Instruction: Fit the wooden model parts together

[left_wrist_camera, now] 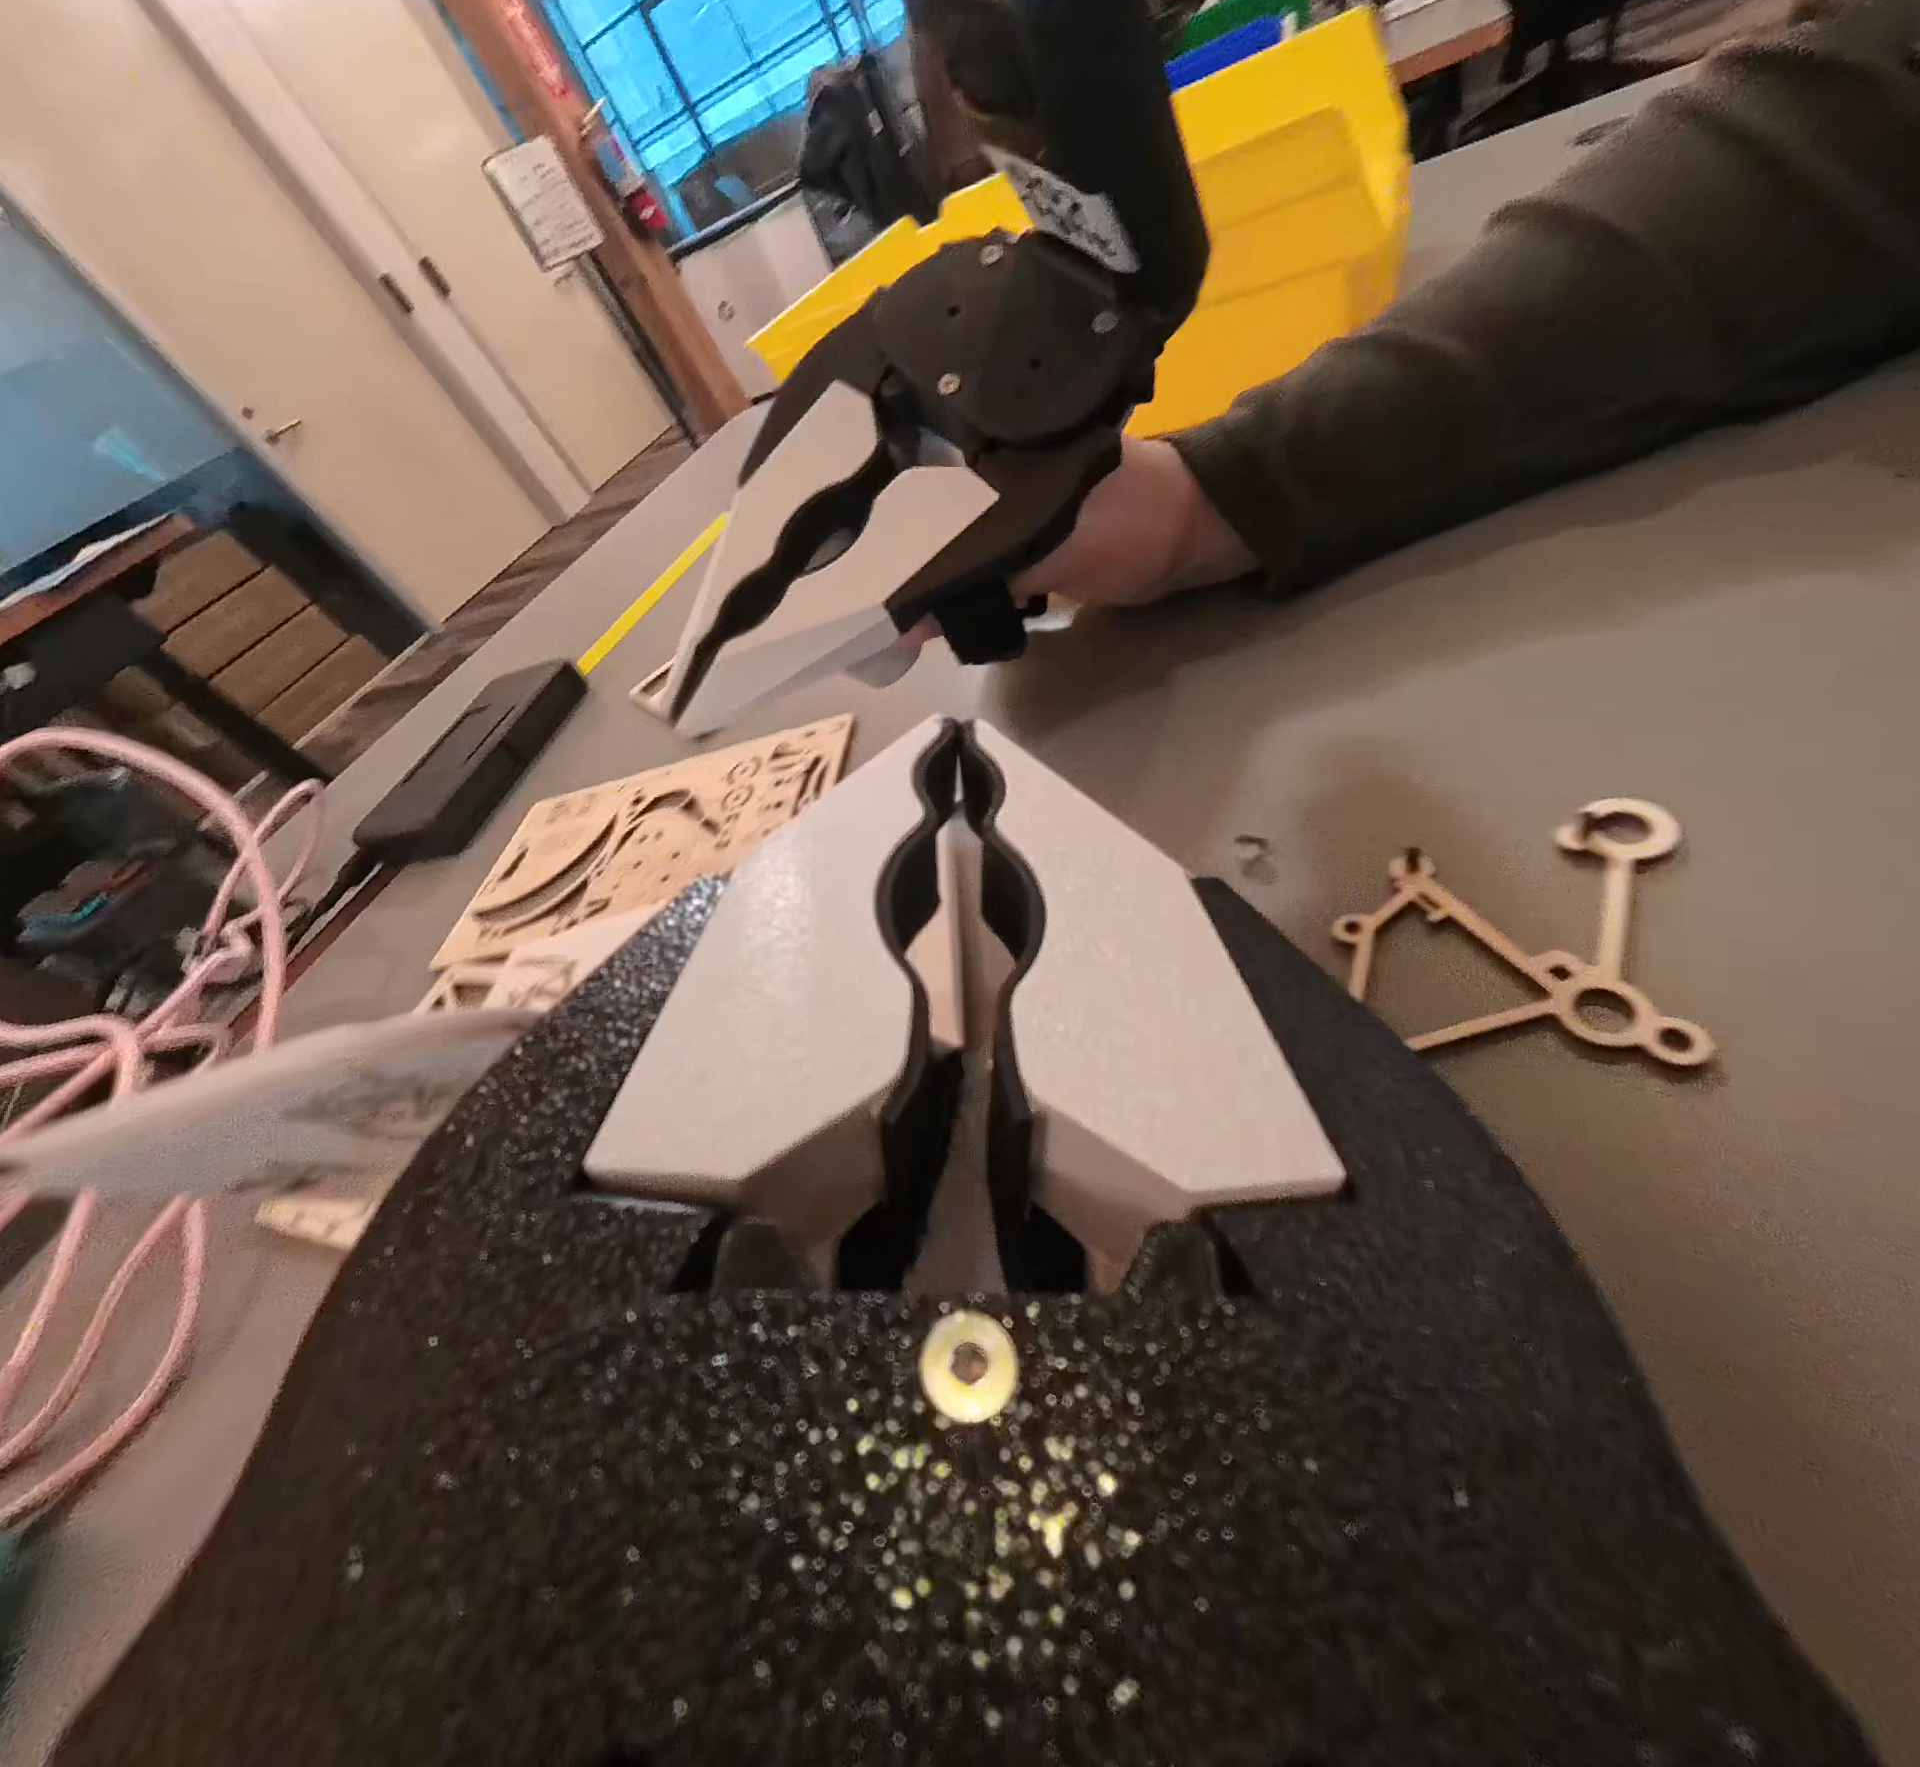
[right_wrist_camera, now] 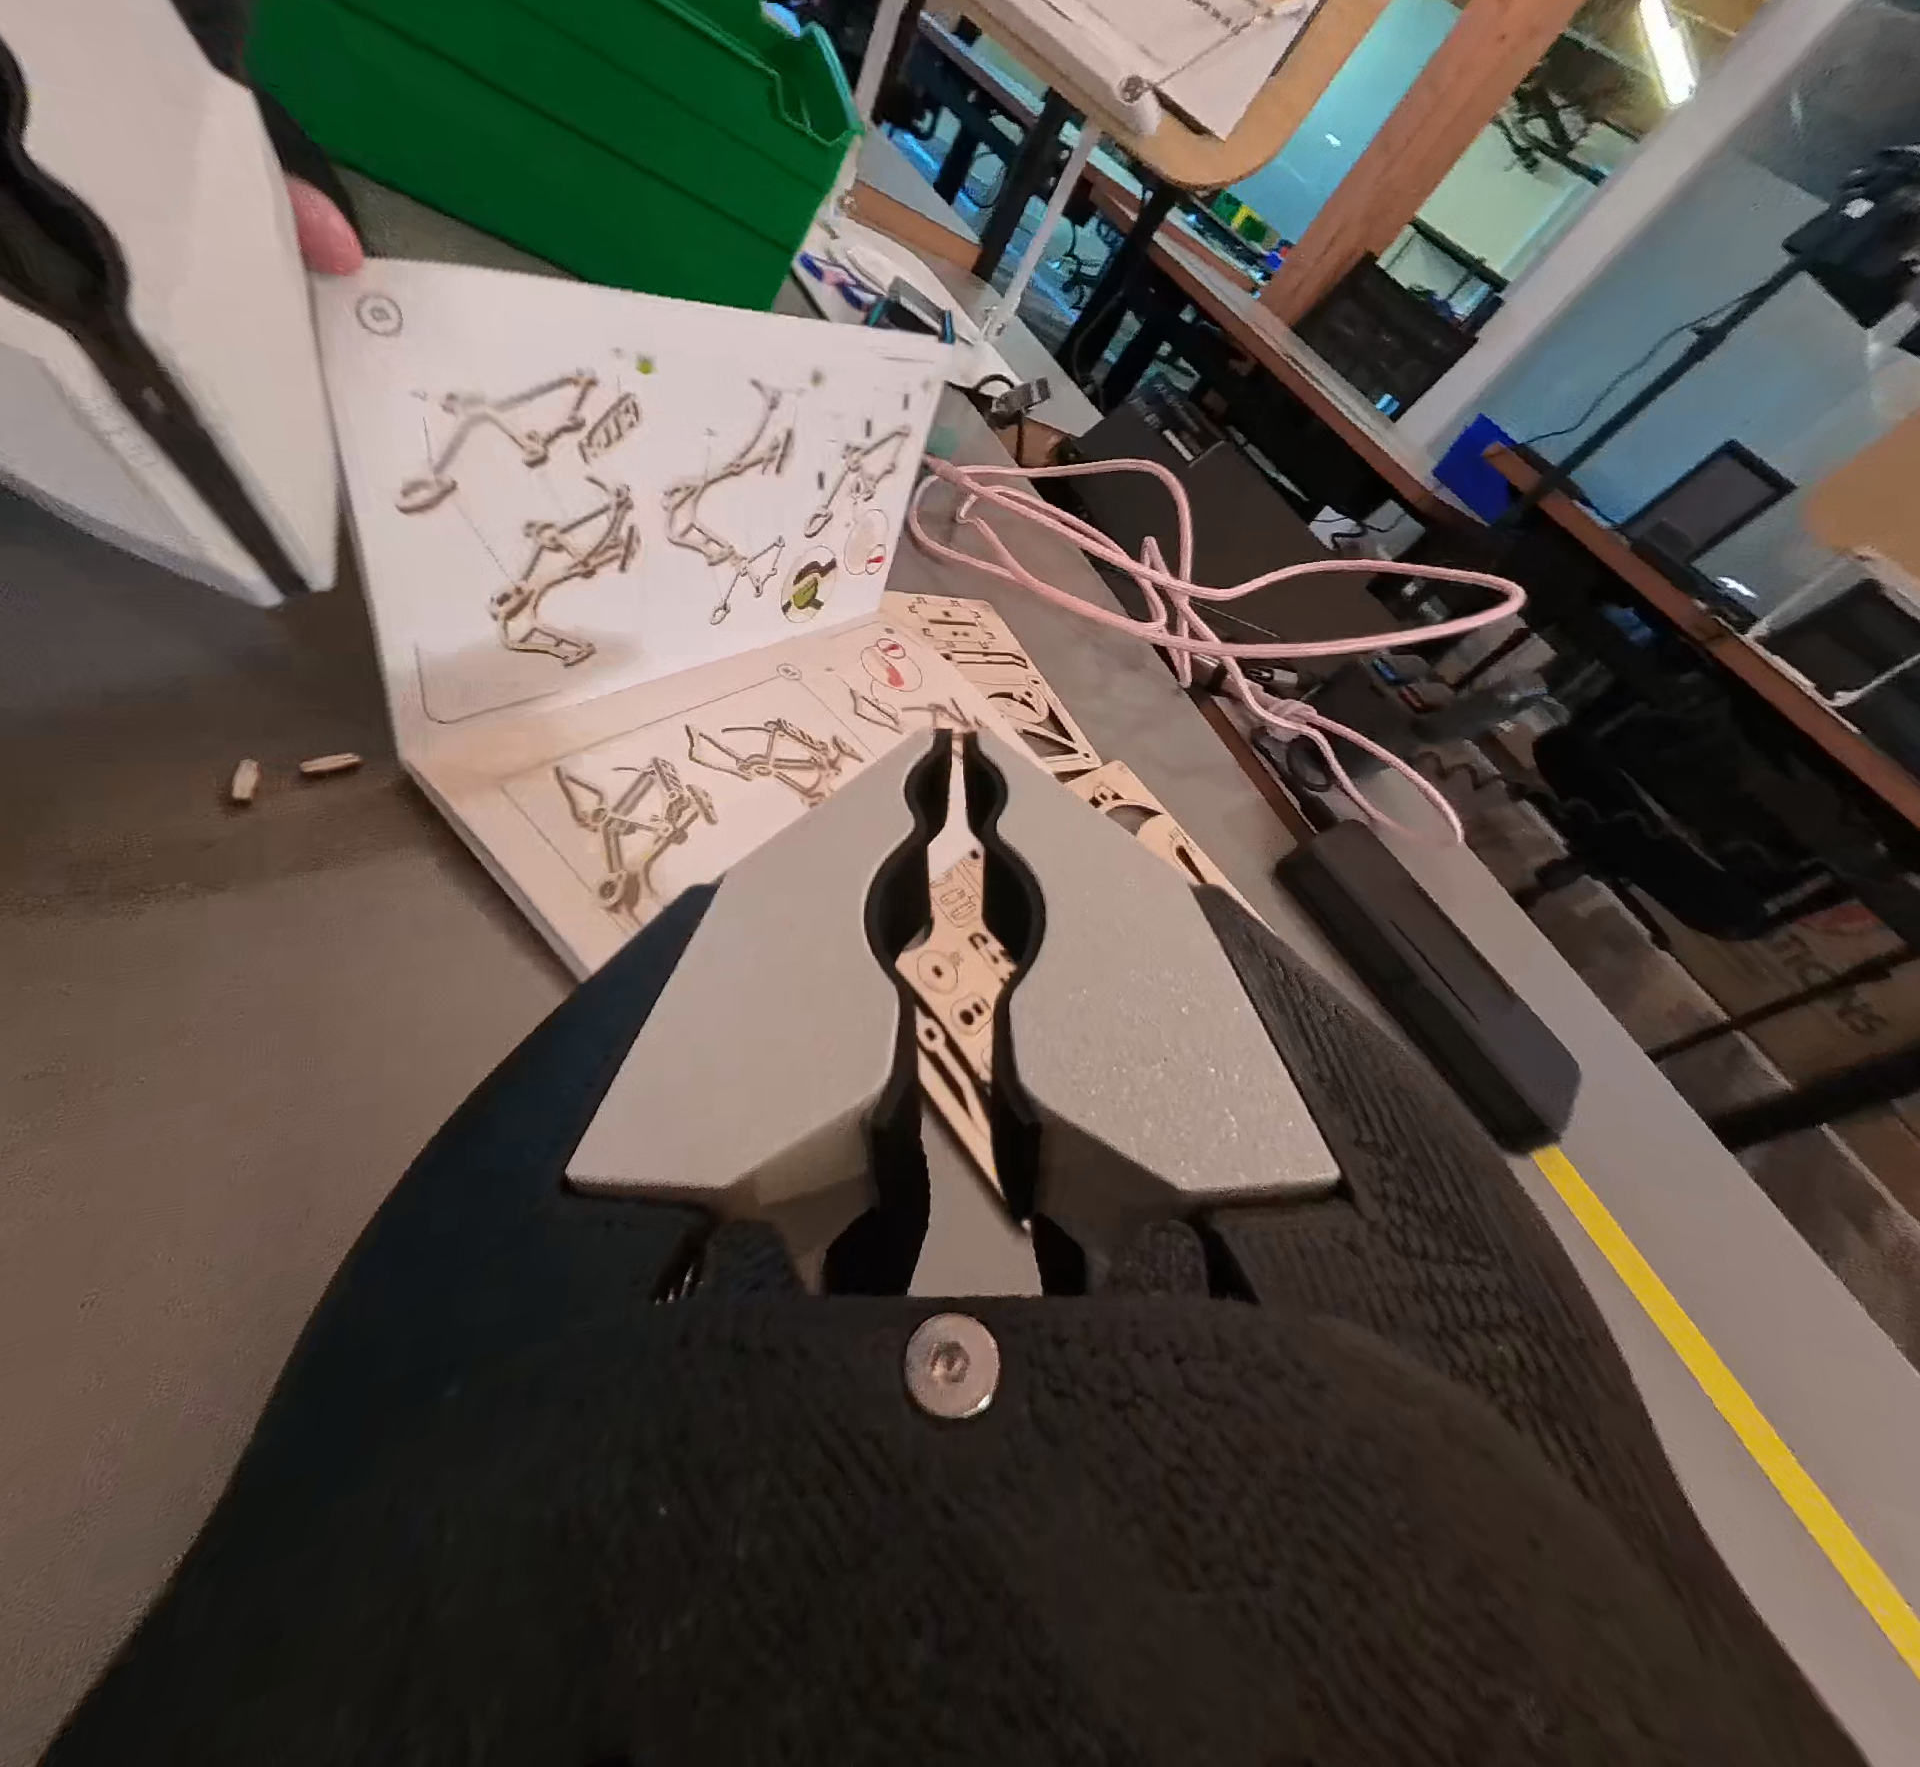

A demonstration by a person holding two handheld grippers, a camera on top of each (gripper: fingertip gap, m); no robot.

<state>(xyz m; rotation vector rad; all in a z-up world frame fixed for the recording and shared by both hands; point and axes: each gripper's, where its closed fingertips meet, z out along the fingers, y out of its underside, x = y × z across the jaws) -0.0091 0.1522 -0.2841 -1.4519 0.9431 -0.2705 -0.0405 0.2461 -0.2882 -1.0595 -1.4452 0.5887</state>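
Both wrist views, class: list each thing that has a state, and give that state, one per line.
Left gripper: shut, nothing held.
Right gripper: shut, nothing held.
Instruction booklet: open, one page raised.
Wooden frame piece: loose, flat on table.
Wooden parts sheet: flat, pieces partly removed.
Pink cable: tangled.

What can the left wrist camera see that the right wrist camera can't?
Only the left wrist view shows the wooden frame piece lying on the table, the yellow bins and a sleeved arm. Only the right wrist view shows the open instruction booklet, the green bins and two small wooden pegs. Both show the pink cord, the wooden part sheets and the black box.
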